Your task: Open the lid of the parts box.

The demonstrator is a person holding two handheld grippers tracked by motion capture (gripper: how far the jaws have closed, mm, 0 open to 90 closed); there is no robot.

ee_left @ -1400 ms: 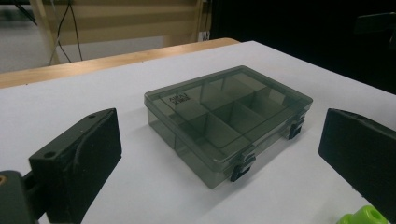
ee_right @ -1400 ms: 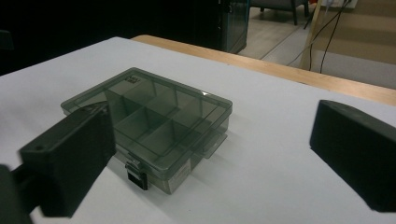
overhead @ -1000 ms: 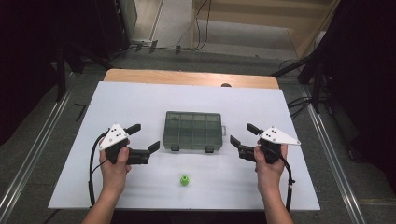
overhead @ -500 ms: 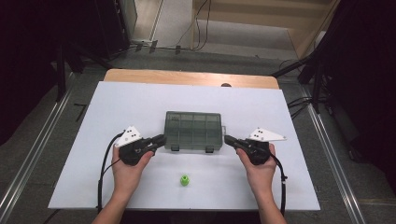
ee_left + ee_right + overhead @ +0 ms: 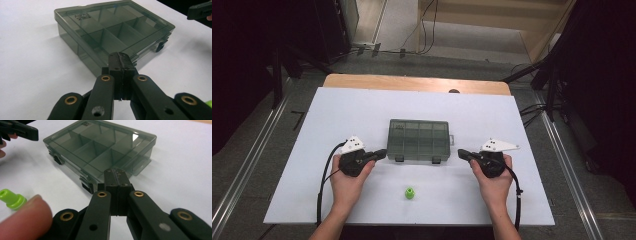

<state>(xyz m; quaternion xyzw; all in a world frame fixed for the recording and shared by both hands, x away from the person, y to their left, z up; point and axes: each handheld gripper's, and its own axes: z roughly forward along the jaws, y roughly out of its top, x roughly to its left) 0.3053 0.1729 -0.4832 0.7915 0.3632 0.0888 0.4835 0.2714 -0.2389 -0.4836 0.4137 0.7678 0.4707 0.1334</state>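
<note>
- I see raised lettering moulded into the lid of the compartment box (image 5: 110, 32), near one corner in the left gripper view; it is too faint for me to read
- I can read no other text

Looking along my left gripper (image 5: 119, 58), I see its two black jaws pressed flat together with nothing between them — brass rivets glint on the linkage arms below. Their joined tip sits just before the near corner of the smoky translucent plastic compartment box (image 5: 110, 32); I cannot tell whether it touches. The box's lid is down, dividers showing through it, and a small latch tab juts from its right side. It rests on the white table surface (image 5: 30, 62). At the upper right edge, the other black gripper (image 5: 200, 10) pokes in — a sliver of bright green thing (image 5: 208, 103) shows low right
</note>
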